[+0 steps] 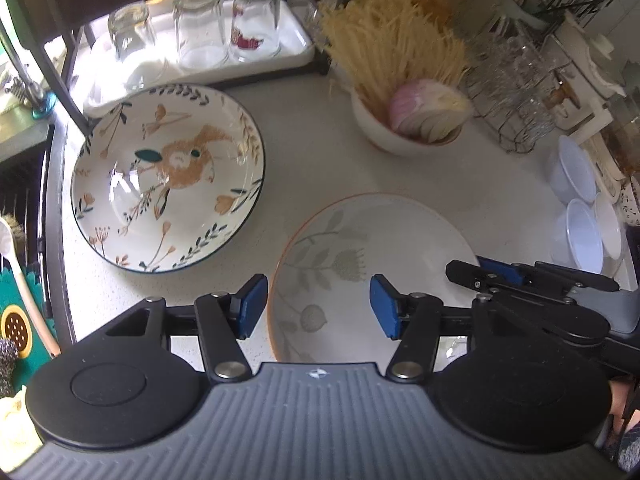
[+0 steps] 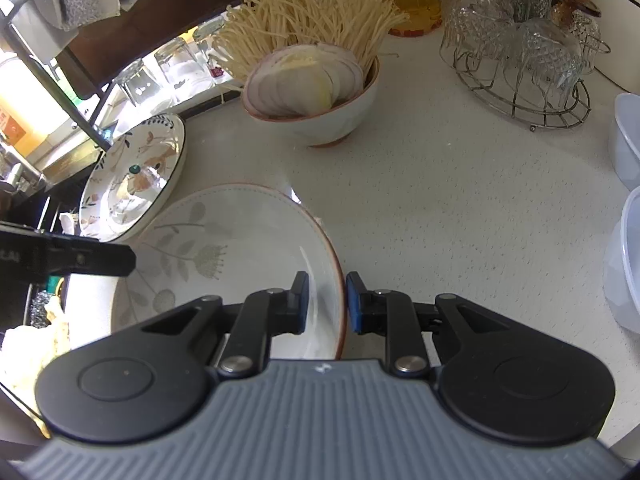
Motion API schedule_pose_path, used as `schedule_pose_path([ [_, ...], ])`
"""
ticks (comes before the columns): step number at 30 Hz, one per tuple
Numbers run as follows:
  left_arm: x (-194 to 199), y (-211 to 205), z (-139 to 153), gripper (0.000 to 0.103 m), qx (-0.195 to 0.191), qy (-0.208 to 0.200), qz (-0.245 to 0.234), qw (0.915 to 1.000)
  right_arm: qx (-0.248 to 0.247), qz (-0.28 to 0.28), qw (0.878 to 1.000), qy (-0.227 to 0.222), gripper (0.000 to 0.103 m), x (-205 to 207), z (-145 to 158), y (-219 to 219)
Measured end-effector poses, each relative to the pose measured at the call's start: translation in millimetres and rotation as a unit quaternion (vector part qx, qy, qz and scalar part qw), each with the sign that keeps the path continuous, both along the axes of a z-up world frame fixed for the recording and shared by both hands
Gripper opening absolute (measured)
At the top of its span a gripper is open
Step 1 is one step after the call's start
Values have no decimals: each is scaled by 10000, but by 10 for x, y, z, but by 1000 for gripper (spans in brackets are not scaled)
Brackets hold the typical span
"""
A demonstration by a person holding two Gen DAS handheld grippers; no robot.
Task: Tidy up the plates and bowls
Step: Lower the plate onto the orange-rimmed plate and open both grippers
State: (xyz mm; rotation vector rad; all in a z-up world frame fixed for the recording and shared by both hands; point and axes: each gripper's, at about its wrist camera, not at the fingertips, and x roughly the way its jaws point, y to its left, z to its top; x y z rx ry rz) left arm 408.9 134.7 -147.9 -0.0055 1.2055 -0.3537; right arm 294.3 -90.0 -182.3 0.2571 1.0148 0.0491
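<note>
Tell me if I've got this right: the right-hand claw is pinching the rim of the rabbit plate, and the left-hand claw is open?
Not quite. In the right wrist view the right claw pinches the rim of the pale leaf-patterned plate, not the rabbit plate, which sits untouched further left. The left claw is open, as you said.

Left tool (image 1: pixel 318 307) jaws apart, right tool (image 2: pixel 327 302) jaws clamped.

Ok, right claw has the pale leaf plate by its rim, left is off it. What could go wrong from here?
1. The right claw alone pinches the leaf plate at its edge; it could tip or slip.
2. The rabbit plate sits close beside it; a swing could clip it.
3. The open left claw hangs over the plate.
</note>
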Motion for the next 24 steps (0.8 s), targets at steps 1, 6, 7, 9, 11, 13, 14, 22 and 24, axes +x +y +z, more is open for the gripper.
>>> schedule_pose_path([
  [1, -12, -15, 33, 62, 1, -78, -25, 10000, -5, -30, 10000, -23, 24, -3, 26, -7],
  [6, -105, -74, 218, 62, -97, -469, -168, 9987, 45, -190, 9997, -167, 24, -26, 188, -44],
  [7, -127, -78, 256, 62, -123, -547, -183, 9983, 57, -217, 9995, -223, 24, -35, 232, -49],
  [9, -173, -84, 339, 62, -148, -700, -212, 9972, 84, -254, 9990, -361, 24, -64, 333, -45],
  [11, -211, -59, 447, 62, -144, -840, -197, 9962, 115, -264, 9980, -557, 24, -97, 462, -36],
  [13, -259, -20, 585, 62, -220, -1030, -159, 9943, 106, -247, 9965, -796, 24, -149, 604, -24],
  [14, -284, -2, 668, 62, -248, -1136, -153, 9931, 102, -209, 9954, -929, 24, -179, 682, -9],
  [22, -507, 102, 1056, 62, -344, -1654, -39, 9856, 54, -70, 9873, -1583, 24, -379, 1217, 69],
  [24, -565, 125, 1101, 62, -367, -1685, 8, 9850, 38, -73, 9852, -1715, 24, -447, 1327, 95],
])
